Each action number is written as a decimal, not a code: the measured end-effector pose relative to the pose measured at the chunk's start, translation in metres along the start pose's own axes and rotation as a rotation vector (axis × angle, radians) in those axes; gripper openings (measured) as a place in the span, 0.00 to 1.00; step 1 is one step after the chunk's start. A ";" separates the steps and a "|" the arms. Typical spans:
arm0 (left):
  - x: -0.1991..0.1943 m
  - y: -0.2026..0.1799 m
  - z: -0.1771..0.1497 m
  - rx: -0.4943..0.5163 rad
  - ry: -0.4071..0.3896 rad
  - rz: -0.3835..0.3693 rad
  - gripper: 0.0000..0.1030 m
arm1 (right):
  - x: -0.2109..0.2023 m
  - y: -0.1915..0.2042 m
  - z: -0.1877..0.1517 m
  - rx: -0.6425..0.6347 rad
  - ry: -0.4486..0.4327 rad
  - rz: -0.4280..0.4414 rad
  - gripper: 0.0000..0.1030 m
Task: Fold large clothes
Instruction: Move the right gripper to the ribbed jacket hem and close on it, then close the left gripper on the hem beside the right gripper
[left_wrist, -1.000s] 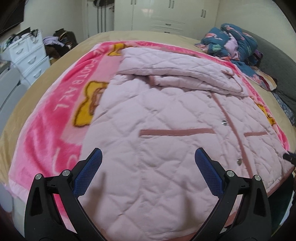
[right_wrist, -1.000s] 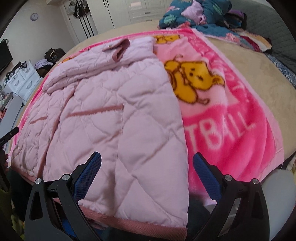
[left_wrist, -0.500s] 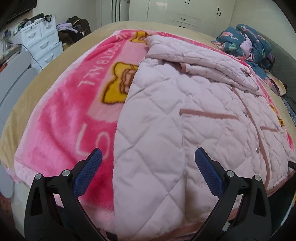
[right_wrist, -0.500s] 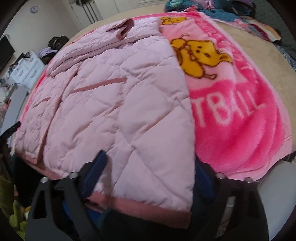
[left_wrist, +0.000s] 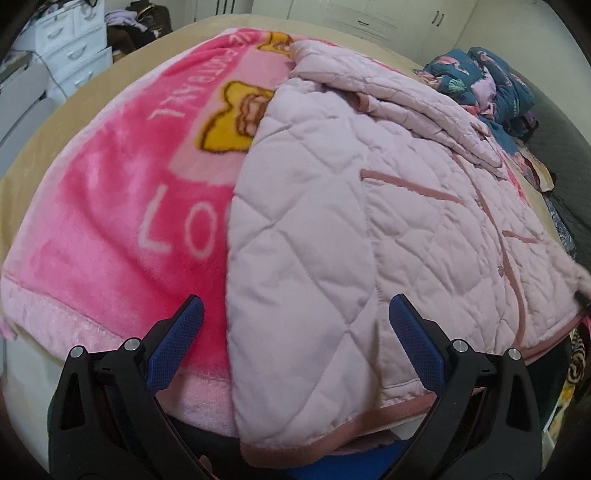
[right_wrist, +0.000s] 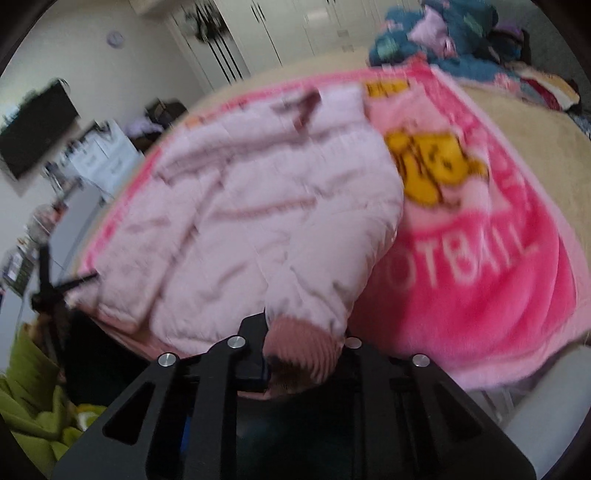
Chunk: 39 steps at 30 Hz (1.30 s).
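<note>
At the bottom of its frame the right tool (right_wrist: 301, 356) is clamped on the ribbed hem of the pale pink quilted jacket (left_wrist: 369, 229), the left tool (left_wrist: 295, 332) gapes wide over the jacket's near corner, and the jacket spreads mid-frame across the bright pink plush blanket (left_wrist: 110, 229) on the bed.

Right tongs (right_wrist: 301, 354) clamp the jacket (right_wrist: 258, 236) hem.
</note>
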<state>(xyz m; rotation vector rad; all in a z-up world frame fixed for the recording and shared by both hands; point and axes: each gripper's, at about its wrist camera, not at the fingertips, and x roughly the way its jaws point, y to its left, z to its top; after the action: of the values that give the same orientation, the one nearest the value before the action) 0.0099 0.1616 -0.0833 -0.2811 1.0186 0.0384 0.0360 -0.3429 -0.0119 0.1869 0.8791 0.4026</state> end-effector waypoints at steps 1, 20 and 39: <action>0.001 0.003 -0.001 -0.010 0.008 -0.011 0.91 | -0.003 0.001 0.005 -0.003 -0.023 0.010 0.15; -0.004 -0.019 -0.031 -0.002 0.051 -0.094 0.52 | -0.006 0.005 0.037 0.022 -0.127 0.039 0.15; -0.069 -0.049 0.019 0.063 -0.208 -0.167 0.09 | -0.010 -0.006 0.032 0.083 -0.174 0.041 0.15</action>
<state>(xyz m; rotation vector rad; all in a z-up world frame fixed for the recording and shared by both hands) -0.0024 0.1264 -0.0054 -0.2976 0.7856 -0.1137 0.0566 -0.3529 0.0132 0.3123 0.7218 0.3826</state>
